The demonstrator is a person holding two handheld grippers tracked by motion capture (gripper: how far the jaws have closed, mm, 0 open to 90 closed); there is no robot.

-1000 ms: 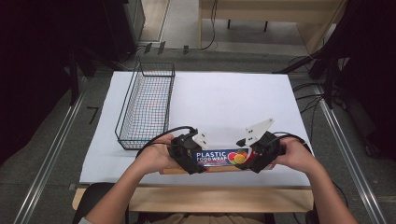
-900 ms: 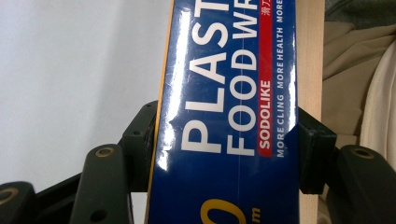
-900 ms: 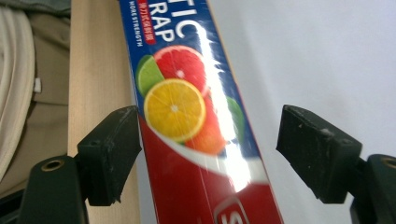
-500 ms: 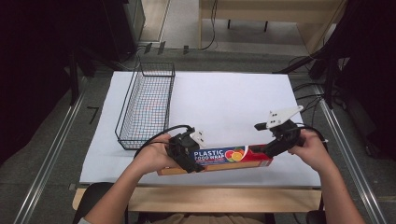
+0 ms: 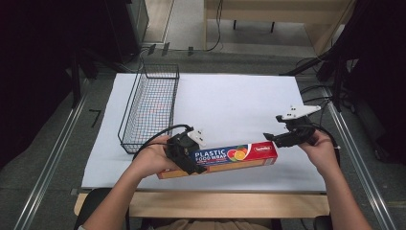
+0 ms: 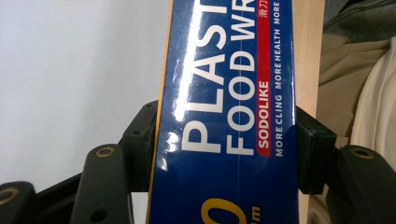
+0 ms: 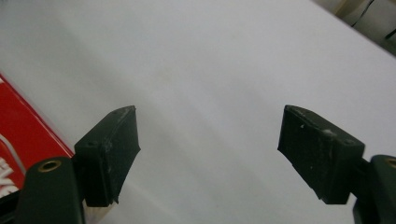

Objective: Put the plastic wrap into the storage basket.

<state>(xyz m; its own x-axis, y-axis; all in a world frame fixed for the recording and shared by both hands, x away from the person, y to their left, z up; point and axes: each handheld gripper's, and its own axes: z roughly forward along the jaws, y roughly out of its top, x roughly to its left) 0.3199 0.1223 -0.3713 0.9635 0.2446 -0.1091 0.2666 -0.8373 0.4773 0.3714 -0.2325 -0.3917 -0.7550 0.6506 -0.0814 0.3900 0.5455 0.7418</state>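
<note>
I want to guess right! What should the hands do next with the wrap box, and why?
Probably lift the box toward the wire basket. The left gripper is clamped on its near end, the right gripper is open beside its red end, and the basket looks empty.

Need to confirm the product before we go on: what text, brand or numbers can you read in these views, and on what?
All readable print is on the plastic wrap box:
"PLAST…" and "FOOD WR…", cut off in the left gripper view; "PLASTIC FOOD WRAP" on the box in the high view.
"SODOLIKE", on its red strip.
"MORE CLING MORE HEALTH MORE…", cut off.
A yellow "0" and "m", part of a number.
Chinese characters at the strip's top: too small.
White logo on the red end: blurred.
</note>
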